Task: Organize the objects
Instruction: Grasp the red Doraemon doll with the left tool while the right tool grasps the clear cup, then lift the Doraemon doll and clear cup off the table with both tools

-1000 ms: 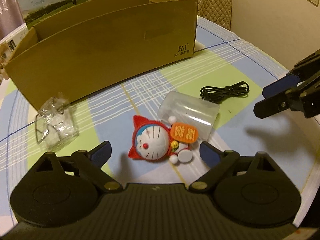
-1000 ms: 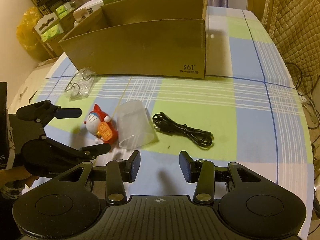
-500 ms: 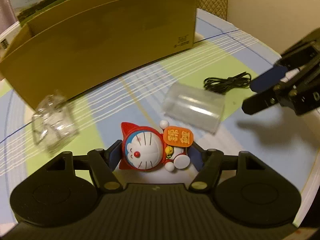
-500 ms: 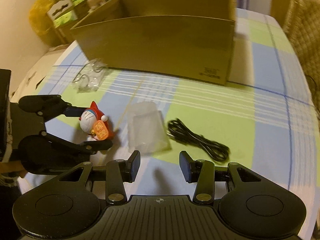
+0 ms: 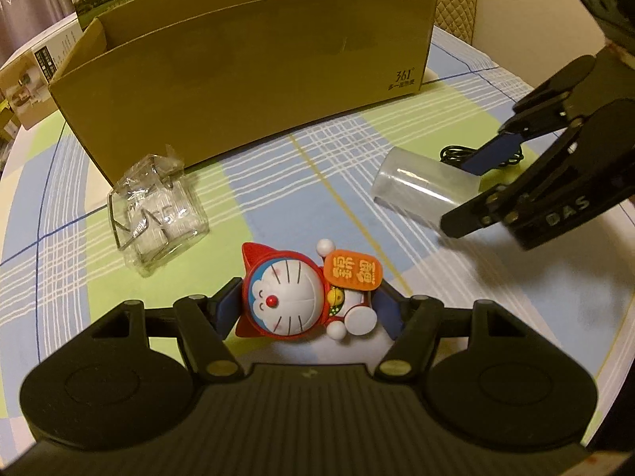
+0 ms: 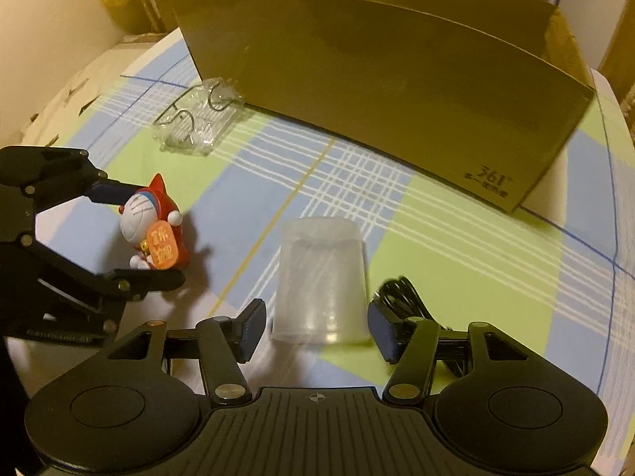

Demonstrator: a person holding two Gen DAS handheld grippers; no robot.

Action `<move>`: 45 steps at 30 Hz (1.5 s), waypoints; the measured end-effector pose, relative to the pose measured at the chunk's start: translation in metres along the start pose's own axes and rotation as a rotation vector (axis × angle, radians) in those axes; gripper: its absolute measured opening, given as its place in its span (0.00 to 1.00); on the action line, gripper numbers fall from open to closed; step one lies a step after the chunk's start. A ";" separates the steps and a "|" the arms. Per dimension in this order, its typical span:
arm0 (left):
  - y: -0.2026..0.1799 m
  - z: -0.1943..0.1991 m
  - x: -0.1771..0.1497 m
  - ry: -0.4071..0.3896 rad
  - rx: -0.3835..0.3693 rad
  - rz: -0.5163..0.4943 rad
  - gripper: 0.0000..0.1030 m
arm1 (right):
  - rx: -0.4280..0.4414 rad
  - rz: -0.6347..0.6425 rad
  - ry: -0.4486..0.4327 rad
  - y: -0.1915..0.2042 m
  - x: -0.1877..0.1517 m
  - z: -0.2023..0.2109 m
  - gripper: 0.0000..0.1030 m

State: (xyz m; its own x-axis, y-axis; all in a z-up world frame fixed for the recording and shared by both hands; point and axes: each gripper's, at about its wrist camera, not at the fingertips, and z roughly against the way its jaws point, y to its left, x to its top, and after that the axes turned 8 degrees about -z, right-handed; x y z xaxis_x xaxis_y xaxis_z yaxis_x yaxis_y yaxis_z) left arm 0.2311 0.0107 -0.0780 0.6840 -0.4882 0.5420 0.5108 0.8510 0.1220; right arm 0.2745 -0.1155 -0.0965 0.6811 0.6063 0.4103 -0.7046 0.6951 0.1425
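A red and white Doraemon figure (image 5: pixel 295 295) lies on the checked tablecloth. My left gripper (image 5: pixel 307 311) is shut on it, one finger at each side; it also shows in the right wrist view (image 6: pixel 152 234). A frosted plastic cup (image 6: pixel 321 277) lies on its side. My right gripper (image 6: pixel 317 327) is open with its fingers on either side of the cup's wide end, apart from it. In the left wrist view the right gripper (image 5: pixel 476 186) straddles the cup (image 5: pixel 420 188).
A large open cardboard box (image 5: pixel 246 67) stands at the back of the table. A clear plastic package with wire clips (image 5: pixel 156 208) lies at the left. A black cable (image 6: pixel 401 293) lies beside the right finger. The table edge (image 5: pixel 619 313) is at the right.
My left gripper closed onto the Doraemon figure. My right gripper opened wider and moved forward to straddle the cup.
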 end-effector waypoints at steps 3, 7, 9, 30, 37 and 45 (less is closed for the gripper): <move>-0.001 -0.002 -0.001 0.000 -0.006 0.006 0.63 | -0.023 0.016 0.008 0.006 0.004 -0.009 0.53; -0.001 -0.004 -0.002 -0.001 -0.011 0.015 0.63 | -0.037 -0.014 0.013 0.006 0.007 -0.017 0.53; 0.000 -0.004 -0.003 -0.003 -0.013 0.026 0.63 | -0.039 -0.032 0.007 0.005 0.006 -0.015 0.48; -0.004 0.034 -0.004 -0.017 -0.014 0.085 0.63 | -0.003 -0.234 -0.108 0.011 -0.042 0.063 0.48; -0.009 0.065 -0.012 -0.037 0.007 0.133 0.63 | 0.006 -0.251 -0.153 0.023 -0.052 0.091 0.48; -0.015 0.098 -0.020 -0.060 0.035 0.182 0.63 | 0.018 -0.242 -0.186 0.036 -0.062 0.115 0.48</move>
State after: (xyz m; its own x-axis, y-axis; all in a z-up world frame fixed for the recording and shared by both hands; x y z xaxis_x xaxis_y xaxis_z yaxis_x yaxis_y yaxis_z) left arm 0.1591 0.0267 -0.0088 0.7306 -0.3145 0.6061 0.3624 0.9309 0.0462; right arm 0.1834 -0.1726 -0.0130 0.7827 0.3416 0.5203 -0.5309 0.8028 0.2715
